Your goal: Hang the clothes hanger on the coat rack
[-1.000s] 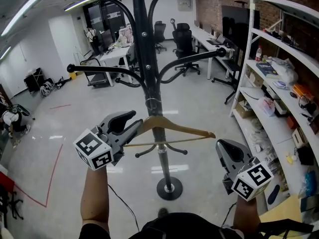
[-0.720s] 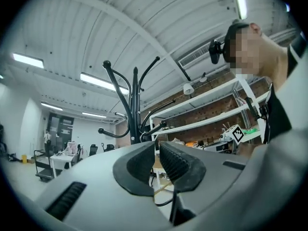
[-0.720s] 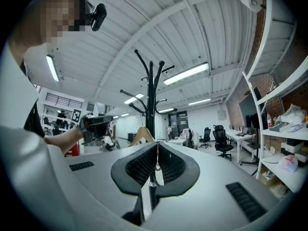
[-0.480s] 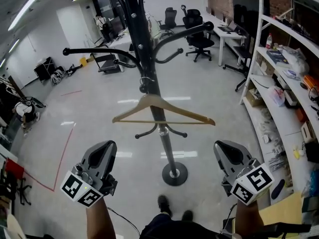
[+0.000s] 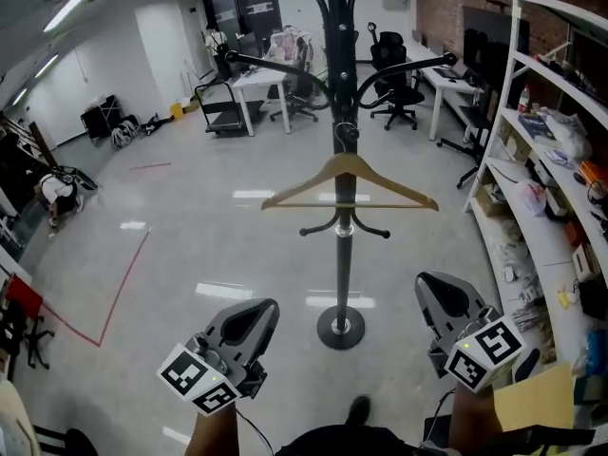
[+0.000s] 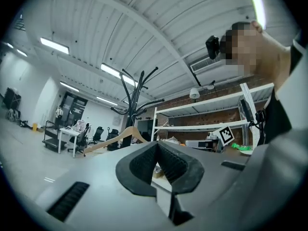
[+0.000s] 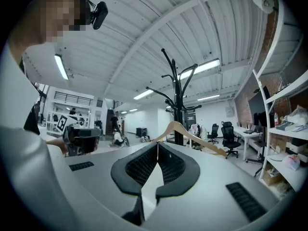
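The wooden clothes hanger (image 5: 350, 184) hangs level from a low hook on the black coat rack (image 5: 339, 84), with neither gripper touching it. My left gripper (image 5: 253, 313) is low at the bottom left, well short of the rack, shut and empty. My right gripper (image 5: 439, 289) sits at the bottom right, also shut with nothing in it. In the left gripper view the hanger (image 6: 115, 137) and rack (image 6: 135, 97) stand far beyond the closed jaws (image 6: 157, 146). The right gripper view shows the hanger (image 7: 188, 132) and rack (image 7: 176, 96) past its closed jaws (image 7: 158, 145).
The rack's round base (image 5: 341, 328) stands on the glossy floor ahead of me. White shelving (image 5: 546, 174) full of items lines the right side. Desks and office chairs (image 5: 394, 60) stand at the back. Red tape (image 5: 109, 302) marks the floor at left.
My left gripper let go of the hanger, shut, and drew back and down toward me. The hanger now hangs free on the rack. The right gripper also pulled back somewhat.
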Demonstrator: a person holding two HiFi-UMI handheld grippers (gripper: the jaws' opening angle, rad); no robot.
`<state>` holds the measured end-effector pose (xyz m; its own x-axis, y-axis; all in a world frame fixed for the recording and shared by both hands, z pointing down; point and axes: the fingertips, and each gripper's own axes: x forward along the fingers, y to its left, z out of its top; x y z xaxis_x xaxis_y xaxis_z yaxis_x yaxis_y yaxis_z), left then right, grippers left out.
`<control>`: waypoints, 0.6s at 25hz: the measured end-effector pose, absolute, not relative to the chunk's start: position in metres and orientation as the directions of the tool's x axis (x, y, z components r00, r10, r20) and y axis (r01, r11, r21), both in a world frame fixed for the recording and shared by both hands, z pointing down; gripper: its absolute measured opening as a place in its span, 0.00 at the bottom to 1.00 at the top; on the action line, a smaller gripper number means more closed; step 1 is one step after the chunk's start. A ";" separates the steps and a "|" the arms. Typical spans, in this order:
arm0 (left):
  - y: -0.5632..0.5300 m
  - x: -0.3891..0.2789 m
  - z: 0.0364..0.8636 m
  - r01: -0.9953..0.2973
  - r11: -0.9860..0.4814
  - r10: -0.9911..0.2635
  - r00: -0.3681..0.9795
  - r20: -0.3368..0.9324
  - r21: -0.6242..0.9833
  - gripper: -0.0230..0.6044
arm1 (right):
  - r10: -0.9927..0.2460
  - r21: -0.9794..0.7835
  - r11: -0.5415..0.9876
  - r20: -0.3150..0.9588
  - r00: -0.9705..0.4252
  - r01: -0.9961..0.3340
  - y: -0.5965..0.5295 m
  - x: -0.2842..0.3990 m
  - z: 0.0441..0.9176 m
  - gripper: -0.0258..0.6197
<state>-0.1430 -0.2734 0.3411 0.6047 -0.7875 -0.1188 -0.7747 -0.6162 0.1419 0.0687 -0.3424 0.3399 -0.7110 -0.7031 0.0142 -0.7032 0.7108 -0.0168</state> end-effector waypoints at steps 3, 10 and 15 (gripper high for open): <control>-0.239 -0.143 0.353 -0.741 -0.663 -0.749 0.659 -0.071 0.111 0.04 | -0.720 -0.023 0.693 0.039 -0.693 -0.721 -0.308 0.054 0.345 0.05; -0.158 -0.145 0.371 -0.674 -0.732 -0.680 0.731 -0.049 0.102 0.04 | -0.739 -0.033 0.664 0.118 -0.663 -0.747 -0.218 0.022 0.361 0.05; -0.113 -0.134 0.372 -0.652 -0.742 -0.666 0.743 -0.064 0.156 0.04 | -0.739 -0.023 0.665 0.126 -0.662 -0.746 -0.171 0.023 0.354 0.05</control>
<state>-0.1345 -0.1135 0.3718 0.7430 -0.6662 -0.0643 -0.6519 -0.7421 0.1559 0.0234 -0.1714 0.3538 -0.6623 -0.7385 0.1264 -0.7462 0.6653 -0.0226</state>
